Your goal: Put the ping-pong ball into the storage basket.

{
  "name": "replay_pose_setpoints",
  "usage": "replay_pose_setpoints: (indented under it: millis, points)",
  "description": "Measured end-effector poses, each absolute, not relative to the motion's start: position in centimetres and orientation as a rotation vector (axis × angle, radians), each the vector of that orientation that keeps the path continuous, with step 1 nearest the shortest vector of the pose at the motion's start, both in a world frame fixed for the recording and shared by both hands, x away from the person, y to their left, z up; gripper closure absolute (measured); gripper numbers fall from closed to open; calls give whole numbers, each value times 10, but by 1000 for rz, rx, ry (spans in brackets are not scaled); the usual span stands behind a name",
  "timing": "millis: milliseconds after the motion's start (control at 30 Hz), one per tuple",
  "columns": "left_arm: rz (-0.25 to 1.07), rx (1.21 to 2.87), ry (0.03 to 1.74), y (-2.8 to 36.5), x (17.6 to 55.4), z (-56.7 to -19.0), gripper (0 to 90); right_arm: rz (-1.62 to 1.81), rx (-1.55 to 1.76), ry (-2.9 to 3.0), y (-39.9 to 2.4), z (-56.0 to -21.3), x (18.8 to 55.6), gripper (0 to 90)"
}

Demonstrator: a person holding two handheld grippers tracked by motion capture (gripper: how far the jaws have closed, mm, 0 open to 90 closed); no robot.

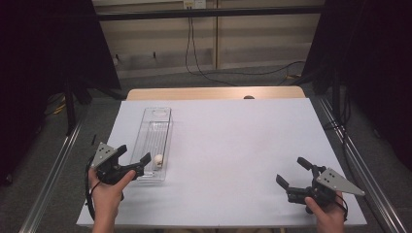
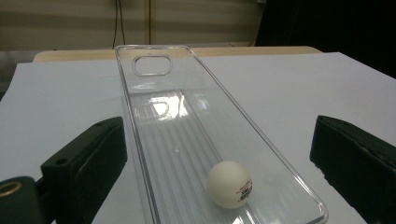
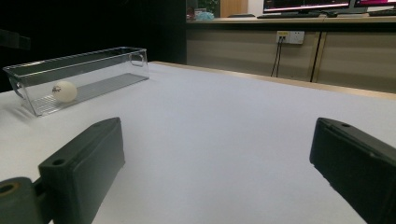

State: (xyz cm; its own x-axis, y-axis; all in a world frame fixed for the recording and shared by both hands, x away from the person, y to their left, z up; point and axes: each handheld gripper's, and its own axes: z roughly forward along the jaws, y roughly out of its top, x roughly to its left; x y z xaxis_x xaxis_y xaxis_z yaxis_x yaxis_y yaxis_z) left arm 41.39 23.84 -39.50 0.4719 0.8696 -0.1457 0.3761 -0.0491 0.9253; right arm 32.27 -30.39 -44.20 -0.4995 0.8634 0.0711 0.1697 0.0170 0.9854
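White ball [image 2: 229, 184] sits at the near end of the clear tray [image 2: 140, 63], left on the surface. We judge it light, smooth, rolls easily — grip across its middle. Left gripper [image 1: 131, 158] jaws wide astride the tray; right gripper [image 1: 293, 172] wide, empty.

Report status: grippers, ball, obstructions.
Left gripper open at the clear bin. Right gripper open, apart. White ball inside the bin's near end. Nothing blocking.
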Motion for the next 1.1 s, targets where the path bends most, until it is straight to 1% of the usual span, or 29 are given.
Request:
replay_pose_setpoints:
  millis: [833,1100]
  points:
    - [619,1631,1081,245,402,-403,42,1525,1063,1716,-304,-442,322,27]
    - [616,1615,1058,246,401,-404,41,1524,1057,1718,-303,-442,323,27]
